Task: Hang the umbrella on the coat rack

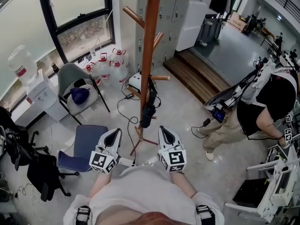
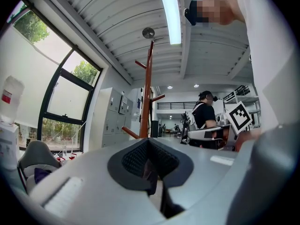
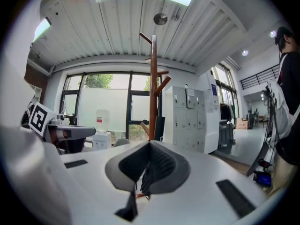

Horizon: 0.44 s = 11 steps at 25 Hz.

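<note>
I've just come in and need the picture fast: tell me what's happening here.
A person stands facing the wooden coat rack with a hand-held gripper in each hand. The left hand-held gripper and the right hand-held gripper are both shut and empty, held near the chest. A black umbrella hangs from a low peg on the rack. A second person stands off to the right.

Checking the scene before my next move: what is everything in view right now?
tall wooden coat rack: one, brown, centre of the floor
folded umbrella: one, black, hung low on the rack
moulded chair: one, grey, by the window, dark blue bundle on its seat
padded chair: one, blue, left of the rack's base
water jugs: several, clear with red caps, under the window
water dispenser: one, white, far left
lockers: one bank, white, behind the rack
bystander: one, black vest, right
left gripper: white, shut, empty
right gripper: white, shut, empty
</note>
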Tool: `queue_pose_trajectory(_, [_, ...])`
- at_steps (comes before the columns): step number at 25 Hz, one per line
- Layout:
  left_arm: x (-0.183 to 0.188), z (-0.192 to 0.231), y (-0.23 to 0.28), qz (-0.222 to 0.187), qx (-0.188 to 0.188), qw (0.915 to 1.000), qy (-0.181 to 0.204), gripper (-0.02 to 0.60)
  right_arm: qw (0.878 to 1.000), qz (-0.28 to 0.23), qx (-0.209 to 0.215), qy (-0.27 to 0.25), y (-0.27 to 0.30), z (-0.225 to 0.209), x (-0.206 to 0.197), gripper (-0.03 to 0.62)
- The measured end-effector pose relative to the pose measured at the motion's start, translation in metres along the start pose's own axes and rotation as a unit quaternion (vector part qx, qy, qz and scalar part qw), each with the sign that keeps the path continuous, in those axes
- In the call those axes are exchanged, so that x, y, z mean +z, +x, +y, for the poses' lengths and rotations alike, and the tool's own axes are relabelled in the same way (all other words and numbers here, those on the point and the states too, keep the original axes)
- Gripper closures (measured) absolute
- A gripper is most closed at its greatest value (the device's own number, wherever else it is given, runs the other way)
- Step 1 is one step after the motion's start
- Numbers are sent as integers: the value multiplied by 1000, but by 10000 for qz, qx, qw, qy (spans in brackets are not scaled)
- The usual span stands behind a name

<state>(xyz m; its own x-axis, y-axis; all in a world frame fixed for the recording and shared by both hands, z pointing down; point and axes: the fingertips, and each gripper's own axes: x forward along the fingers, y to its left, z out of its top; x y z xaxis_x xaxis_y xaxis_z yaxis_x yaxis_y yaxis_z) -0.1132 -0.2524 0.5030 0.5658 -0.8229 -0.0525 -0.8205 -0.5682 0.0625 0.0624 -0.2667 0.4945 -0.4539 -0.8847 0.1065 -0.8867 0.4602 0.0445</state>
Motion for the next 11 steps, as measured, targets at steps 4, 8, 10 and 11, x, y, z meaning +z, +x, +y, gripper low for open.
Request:
queue_pose_trajectory(4, [0,4,3,36,-24,10000,18,572,10000,-1,23,-44,7,-1,2,588])
queue_pose_trajectory(8, [0,3,2,49,-24,10000,4,572,10000,17,-2,65,4,-3,0,588])
queue_pose_trajectory(10, [-1,2,1,53,-24,10000,-8,572,9999,19,-13,145,2,-4,-2,588])
queue_pose_trajectory(11, [-2,2,1,56,-24,10000,-14,572,9998,19,-20,185,1,-4,-3,588])
